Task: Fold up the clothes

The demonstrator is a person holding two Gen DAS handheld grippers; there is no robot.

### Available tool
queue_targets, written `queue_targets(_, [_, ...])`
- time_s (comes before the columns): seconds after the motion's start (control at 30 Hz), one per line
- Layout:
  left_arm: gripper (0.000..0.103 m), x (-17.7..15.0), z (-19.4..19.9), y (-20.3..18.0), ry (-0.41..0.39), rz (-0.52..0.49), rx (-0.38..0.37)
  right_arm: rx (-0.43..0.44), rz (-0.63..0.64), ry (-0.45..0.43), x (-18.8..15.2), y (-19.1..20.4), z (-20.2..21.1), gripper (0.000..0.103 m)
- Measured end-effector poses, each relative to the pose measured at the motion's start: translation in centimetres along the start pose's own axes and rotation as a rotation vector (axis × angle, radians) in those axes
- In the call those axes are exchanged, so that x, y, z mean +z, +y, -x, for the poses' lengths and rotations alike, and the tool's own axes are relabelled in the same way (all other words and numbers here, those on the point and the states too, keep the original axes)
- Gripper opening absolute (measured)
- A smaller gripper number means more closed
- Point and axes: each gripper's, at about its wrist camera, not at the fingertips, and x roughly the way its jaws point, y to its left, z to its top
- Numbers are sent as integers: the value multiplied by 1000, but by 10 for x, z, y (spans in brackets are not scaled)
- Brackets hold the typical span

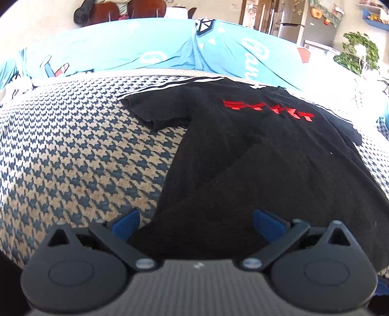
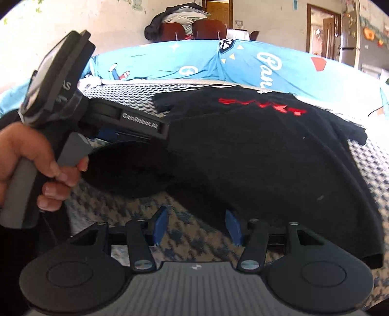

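Observation:
A black T-shirt (image 1: 255,155) with a red logo (image 1: 267,109) lies spread on a houndstooth blanket (image 1: 73,150). One sleeve points left. My left gripper (image 1: 197,224) stands wide open over the shirt's near left edge. Its left blue finger (image 1: 126,223) is over the blanket and the other over black cloth, with nothing pinched. In the right wrist view the same T-shirt (image 2: 267,158) fills the middle. My right gripper (image 2: 197,227) is open about halfway above the blanket, and the shirt's hem lies just past its right pad (image 2: 233,227). A hand (image 2: 29,158) holds the left tool's housing (image 2: 136,121).
A light-blue printed sheet (image 1: 145,48) runs along the far side of the blanket. Behind it are brown chairs (image 2: 194,29), a doorway (image 2: 323,31), a steel fridge (image 1: 291,21) and a leafy plant (image 1: 359,53). Blanket (image 2: 364,165) shows on both sides of the shirt.

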Motion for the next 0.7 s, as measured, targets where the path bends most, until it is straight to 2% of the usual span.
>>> queue_targets(0.3, [103, 0, -1, 2, 6, 6, -9, -41, 91, 21, -4, 10, -3, 53])
queue_targets(0.4, [103, 0, 8, 4, 13, 22, -40, -64, 123, 10, -3, 13, -5, 53])
queue_targets(0.6, [103, -4, 40, 6, 10, -8, -117, -65, 156, -6, 0, 12, -13, 53])
queue_targets(0.67, [103, -10, 51, 9, 24, -10, -159, -56, 154, -11, 3, 10, -17, 47])
queue_targets(0.7, [103, -13, 55, 10, 34, -14, -177, -60, 153, -14, 3, 9, -16, 37])
